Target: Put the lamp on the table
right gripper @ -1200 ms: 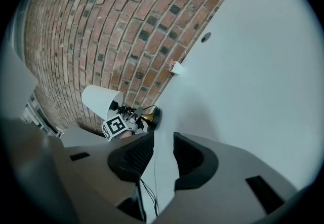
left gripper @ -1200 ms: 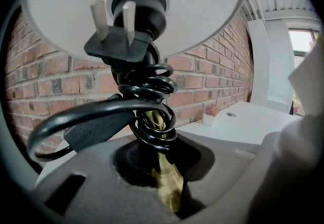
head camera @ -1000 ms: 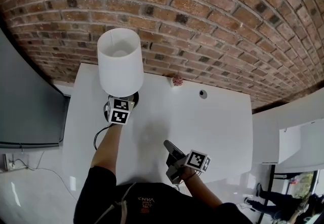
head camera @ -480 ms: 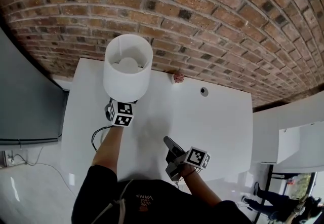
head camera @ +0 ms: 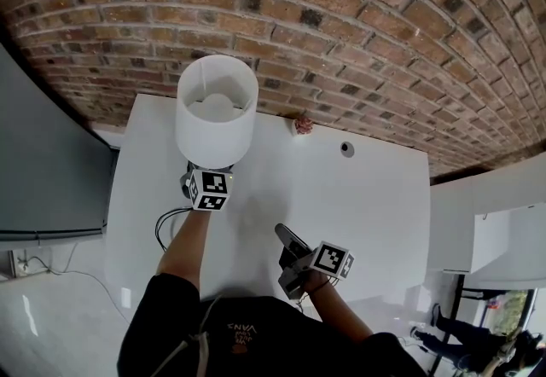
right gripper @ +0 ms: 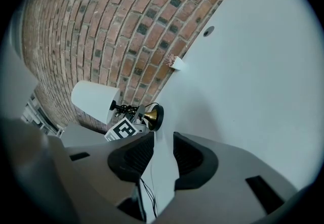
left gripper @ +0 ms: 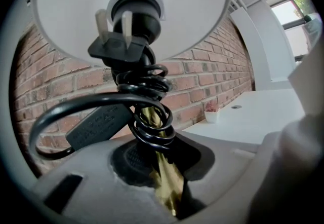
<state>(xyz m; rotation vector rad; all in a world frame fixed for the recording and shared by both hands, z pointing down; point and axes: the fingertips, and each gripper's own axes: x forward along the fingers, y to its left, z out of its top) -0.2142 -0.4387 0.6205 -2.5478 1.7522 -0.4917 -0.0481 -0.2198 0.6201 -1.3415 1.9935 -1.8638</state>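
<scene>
The lamp has a white drum shade [head camera: 216, 111], a brass stem [left gripper: 163, 177] and a dark round base [right gripper: 157, 116]. It stands upright over the back left of the white table [head camera: 358, 205]; I cannot tell whether the base touches it. My left gripper [head camera: 205, 181] is shut on the stem low down, and its jaws are opening with the stem between them. The black cord [left gripper: 147, 111] is coiled round the stem, its plug [left gripper: 119, 45] under the shade. My right gripper [head camera: 286, 243] hovers open over the table's front, with nothing in it.
A brick wall [head camera: 358, 34] runs behind the table. A small pink potted plant [head camera: 300, 125] and a round cable hole [head camera: 346, 147] are at the table's back edge. A dark grey panel [head camera: 43, 171] stands at the left. A loop of cord [head camera: 162, 226] hangs below the lamp.
The lamp and my left gripper have shifted slightly to the right, and the shade's open top now faces me more. The right gripper has barely moved.
</scene>
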